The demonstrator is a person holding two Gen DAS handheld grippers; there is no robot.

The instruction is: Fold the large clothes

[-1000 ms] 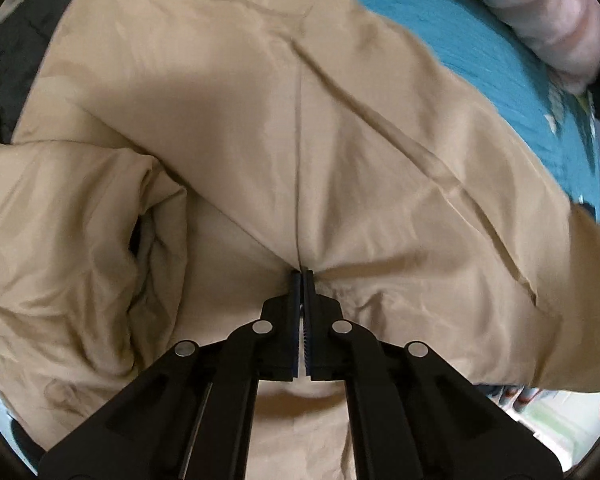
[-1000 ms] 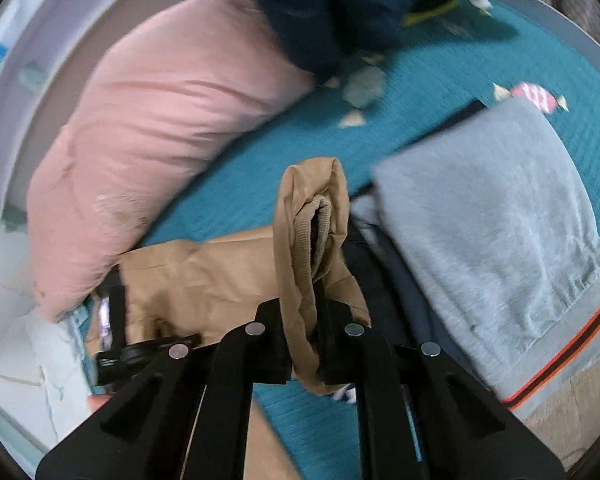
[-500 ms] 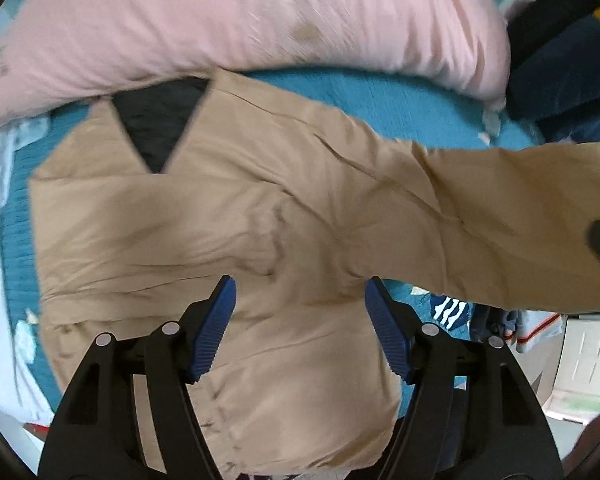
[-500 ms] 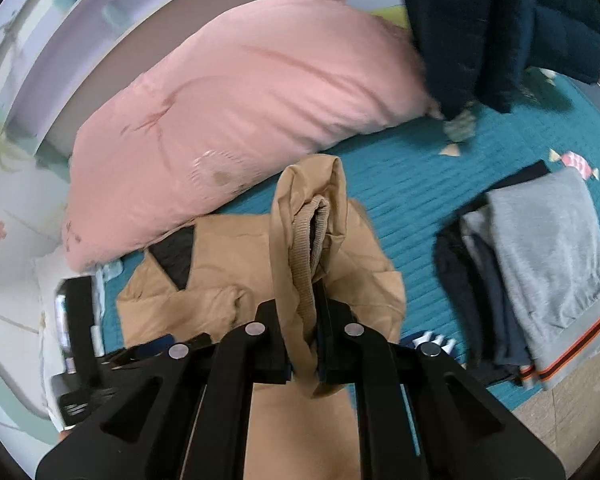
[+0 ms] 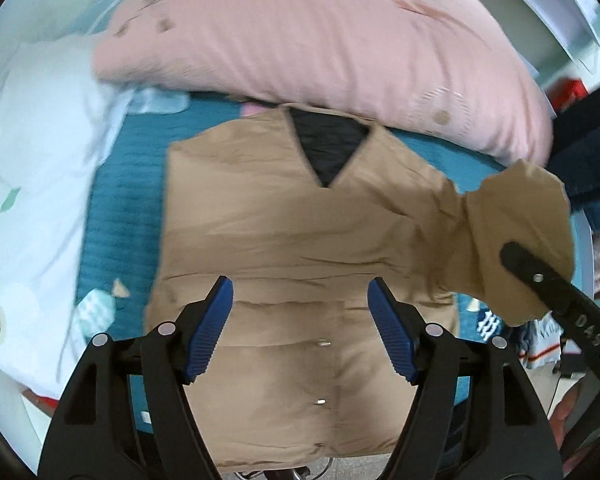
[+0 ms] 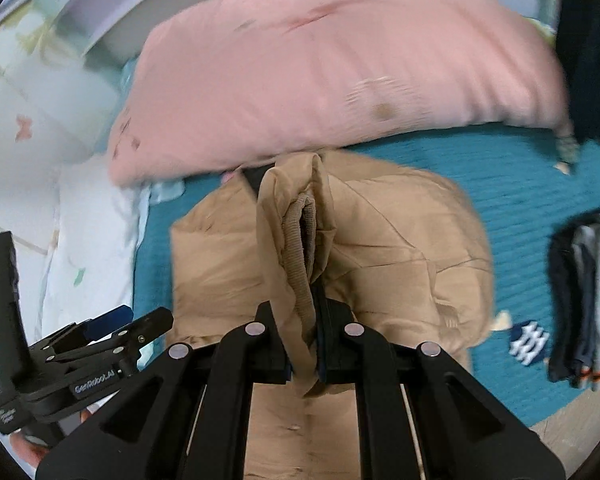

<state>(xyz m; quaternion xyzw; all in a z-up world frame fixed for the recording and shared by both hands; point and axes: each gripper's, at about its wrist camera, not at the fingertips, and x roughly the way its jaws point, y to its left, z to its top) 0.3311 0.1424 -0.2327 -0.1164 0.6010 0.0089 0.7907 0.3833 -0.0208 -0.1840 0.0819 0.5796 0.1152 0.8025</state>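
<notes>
A home bedroom: pink pillow (image 5: 320, 40) on a teal bedspread (image 6: 520, 184), folded clothes (image 6: 588, 296) nearby.

A bed covered with a teal quilted spread (image 5: 116, 216) carries everything. A large pink padded quilt (image 5: 320, 40) lies bunched along its far edge. A tan puffer jacket with a dark lining at the collar (image 5: 284, 216) lies spread flat in the middle, its collar touching the pink quilt. White patterned bedding (image 5: 32, 184) lies along the left edge. Near the right edge sits a stack of folded grey and dark clothes (image 6: 588, 296), well apart from the jacket.
</notes>
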